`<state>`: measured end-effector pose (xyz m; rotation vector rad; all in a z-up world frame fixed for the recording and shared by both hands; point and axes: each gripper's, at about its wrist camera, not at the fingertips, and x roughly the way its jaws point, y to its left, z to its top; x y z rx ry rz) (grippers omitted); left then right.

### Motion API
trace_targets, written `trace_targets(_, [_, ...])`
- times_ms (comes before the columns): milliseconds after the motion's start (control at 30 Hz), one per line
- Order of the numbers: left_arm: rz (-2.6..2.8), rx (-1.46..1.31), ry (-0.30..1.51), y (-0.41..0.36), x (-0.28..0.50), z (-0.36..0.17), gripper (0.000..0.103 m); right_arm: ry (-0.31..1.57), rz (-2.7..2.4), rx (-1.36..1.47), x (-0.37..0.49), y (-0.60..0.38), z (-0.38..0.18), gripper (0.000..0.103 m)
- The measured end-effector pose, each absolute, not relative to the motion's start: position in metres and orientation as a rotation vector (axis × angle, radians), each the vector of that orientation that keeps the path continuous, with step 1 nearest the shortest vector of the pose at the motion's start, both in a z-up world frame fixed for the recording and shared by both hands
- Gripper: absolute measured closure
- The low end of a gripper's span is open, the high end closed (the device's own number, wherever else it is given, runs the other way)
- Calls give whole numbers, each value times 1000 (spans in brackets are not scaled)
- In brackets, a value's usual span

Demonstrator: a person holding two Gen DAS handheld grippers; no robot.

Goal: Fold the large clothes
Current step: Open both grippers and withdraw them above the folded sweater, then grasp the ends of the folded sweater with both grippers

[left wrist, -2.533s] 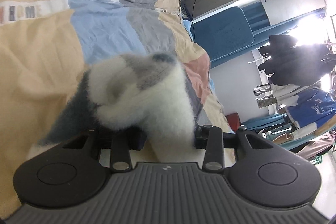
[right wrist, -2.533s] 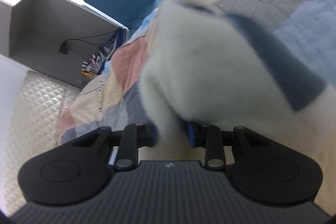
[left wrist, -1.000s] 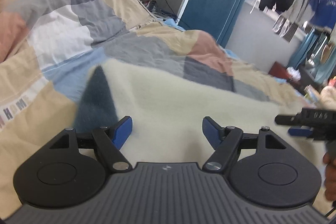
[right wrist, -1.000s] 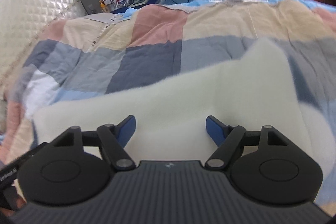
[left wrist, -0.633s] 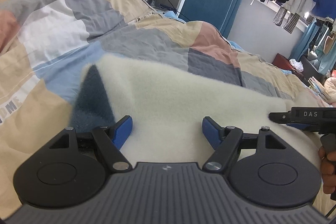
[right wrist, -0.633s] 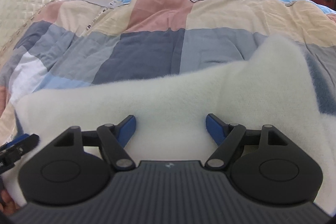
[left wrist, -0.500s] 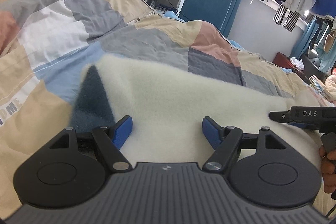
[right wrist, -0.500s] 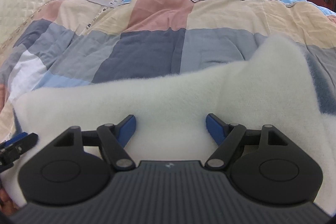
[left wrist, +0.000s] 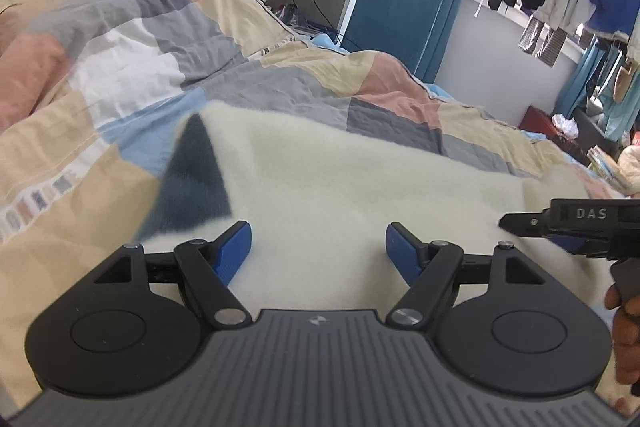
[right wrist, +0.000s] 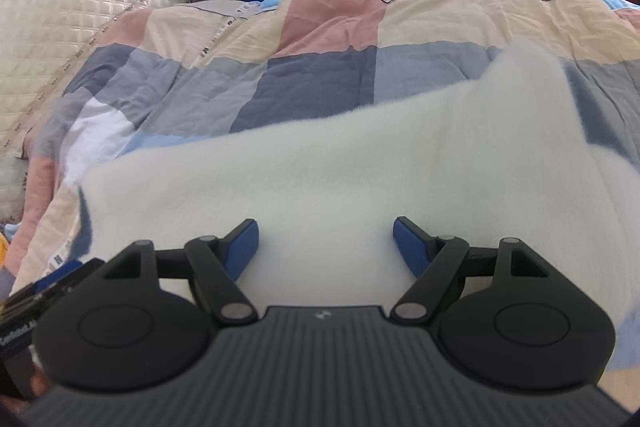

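Left claw (left wrist: 319, 247): blue pads spread wide, nothing between them, hovering over the cream fleece garment (left wrist: 360, 187). Right claw (right wrist: 325, 247): likewise released, pads apart above the same garment (right wrist: 340, 179). Whether either set of pads brushes the pile cannot be told; the black bodies of both tools cover the near edge of the cloth.

Garment lies spread on the patchwork quilt (left wrist: 132, 67) of the bed. Dark blue triangular patch (left wrist: 192, 171) shows at its left end in the left wrist view; in the right wrist view only a blurred sliver of it appears. Right end rises into a soft peak, edges smeared by blur.

Right claw's tip enters the left view at the right margin, with part of a hand (left wrist: 624, 339) cut off by the frame.
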<state>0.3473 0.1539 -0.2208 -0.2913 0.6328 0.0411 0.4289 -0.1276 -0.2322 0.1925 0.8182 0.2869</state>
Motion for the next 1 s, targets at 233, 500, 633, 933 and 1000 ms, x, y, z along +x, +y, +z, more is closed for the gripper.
trace_targets(233, [55, -416, 602, 143, 298, -216, 19, 815, 288, 272, 407, -140, -224, 26])
trace_targets(500, [-5, -763, 650, 167, 275, -224, 14, 843, 409, 553, 371, -165, -217, 25])
trace_targets(633, [-26, -925, 727, 178, 280, -248, 14, 938, 463, 712, 365, -160, -238, 25])
trace_targets(933, [-37, -1426, 629, 217, 279, -306, 12, 1060, 425, 981, 386, -148, -285, 7])
trace_targets(1000, [-52, -1449, 610, 219, 281, -309, 12, 1051, 415, 1031, 390, -148, -288, 7])
